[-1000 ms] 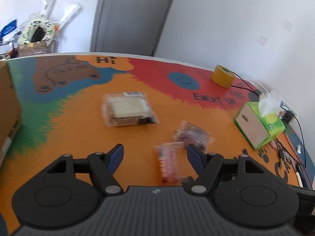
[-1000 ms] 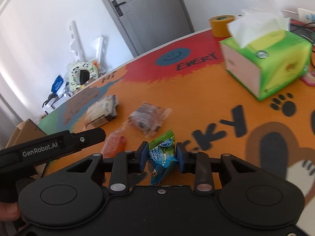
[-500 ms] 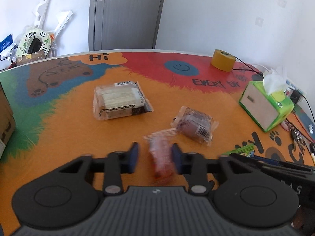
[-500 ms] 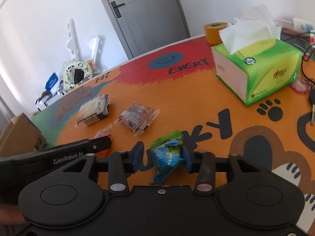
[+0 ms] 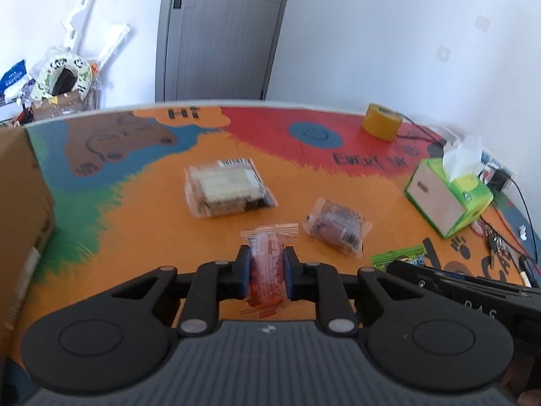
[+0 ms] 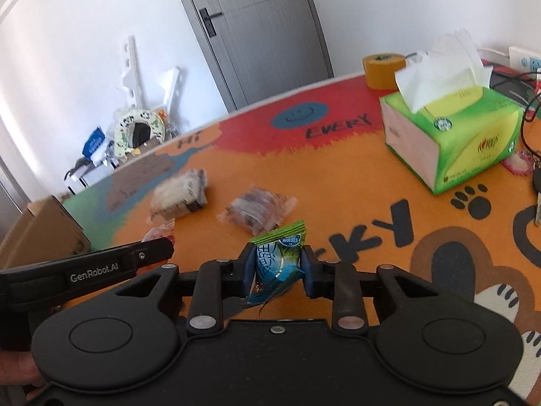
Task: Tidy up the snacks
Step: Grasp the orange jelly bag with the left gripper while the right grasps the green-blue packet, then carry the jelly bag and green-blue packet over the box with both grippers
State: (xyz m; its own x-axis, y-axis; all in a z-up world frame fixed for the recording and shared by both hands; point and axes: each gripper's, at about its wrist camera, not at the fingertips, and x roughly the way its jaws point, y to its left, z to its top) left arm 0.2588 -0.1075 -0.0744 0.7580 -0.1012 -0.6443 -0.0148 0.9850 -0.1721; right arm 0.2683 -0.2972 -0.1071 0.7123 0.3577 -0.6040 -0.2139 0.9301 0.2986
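My left gripper [image 5: 267,255] is shut on a red-orange snack packet [image 5: 267,272], held just above the colourful table mat [image 5: 135,237]. My right gripper [image 6: 277,253] has a green-and-blue snack packet [image 6: 279,264] between its jaws. The jaws are closing and the pads press on the packet's sides. Beyond both grippers two more snacks lie flat on the mat. One is a clear packet with a pale cake [image 5: 226,186], the other a clear packet with a brown snack [image 5: 338,226]. The left gripper's body [image 6: 101,267] shows at the left of the right wrist view.
A green tissue box [image 5: 449,196] stands at the right, with a yellow tape roll [image 5: 382,121] behind it. Keys and cables [image 6: 537,182] lie at the far right edge. A cardboard box [image 5: 20,203] sits at the left. A grey door [image 5: 219,34] is behind the table.
The left jaws went from wide open to shut on the red-orange packet. The right jaws loosened around the green-and-blue packet, then closed on it again.
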